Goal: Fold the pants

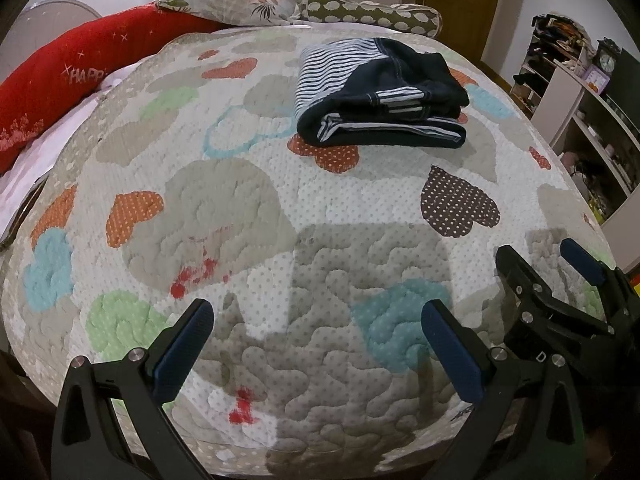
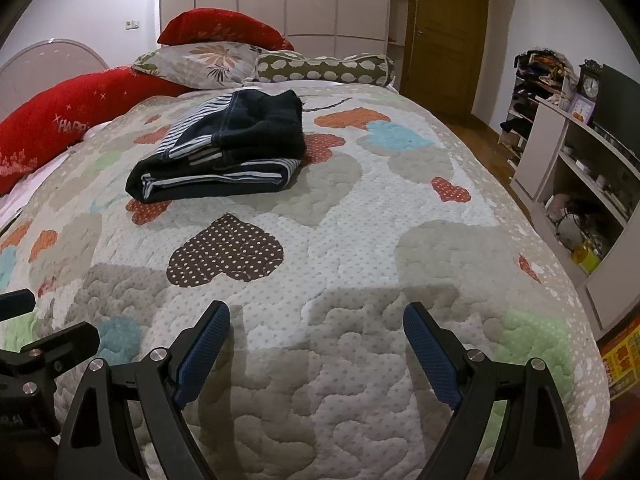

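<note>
Nearest the lens: left gripper (image 1: 320, 332), blue-padded fingers spread wide, nothing between them, only quilt below. Right gripper (image 2: 316, 330) the same — jaws wide apart, empty, hovering just beside the left one over the foot end of the bed.

Pants (image 2: 224, 152): dark navy with striped lining, already folded into a thick, compact bundle. Lies flat on the quilted heart-pattern bedspread (image 2: 360, 240), toward the head end, well apart from both grippers. Fold edge faces the cameras; layers stacked fairly evenly, one striped panel turned outward on the far left side. Top layer rumpled, not pressed flat.

Step in hand, as I judge it: folding looks finished, or all but; both tools are off the cloth and stand clear. If anything remains, it would be a tidy-up, smoothing the top layer or squaring the bundle. That would call for reaching forward across the open quilt and closing on an edge without dragging the stack apart.

Outward: brown dotted heart patch (image 2: 226, 250) lies between grippers and bundle. Pillows at the head end behind the pants: floral pillow (image 2: 200, 62), green bolster (image 2: 324, 68), red cushion (image 2: 60, 124) along the left.

Room: plenty of bare bedspread on all sides of the bundle. Right bed edge drops to wood floor; shelving unit (image 2: 580, 168) beyond it, near but not crowding.
</note>
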Tool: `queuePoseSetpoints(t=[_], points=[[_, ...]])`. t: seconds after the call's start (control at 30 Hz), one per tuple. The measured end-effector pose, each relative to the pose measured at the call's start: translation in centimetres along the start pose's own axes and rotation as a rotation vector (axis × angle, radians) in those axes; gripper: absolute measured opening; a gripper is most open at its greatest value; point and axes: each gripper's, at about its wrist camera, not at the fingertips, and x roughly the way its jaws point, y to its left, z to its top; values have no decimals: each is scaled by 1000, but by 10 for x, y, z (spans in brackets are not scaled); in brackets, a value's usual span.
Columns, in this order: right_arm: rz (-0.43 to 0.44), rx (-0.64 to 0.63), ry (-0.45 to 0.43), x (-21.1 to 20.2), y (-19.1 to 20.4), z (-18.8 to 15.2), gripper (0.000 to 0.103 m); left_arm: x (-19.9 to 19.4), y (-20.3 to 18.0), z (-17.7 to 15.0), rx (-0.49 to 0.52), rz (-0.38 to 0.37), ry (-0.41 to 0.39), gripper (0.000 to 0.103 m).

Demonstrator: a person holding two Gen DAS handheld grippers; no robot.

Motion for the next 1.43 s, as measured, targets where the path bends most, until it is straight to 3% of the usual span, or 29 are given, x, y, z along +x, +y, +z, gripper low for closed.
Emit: queuePoseSetpoints(t=[1.2,1.43], points=[[4,-19,7,2,7,-2,91,5,3,0,-16,-13,23,103],[31,-26,-5,7,12,17,91,2,7,19,-32,-38,-8,103]])
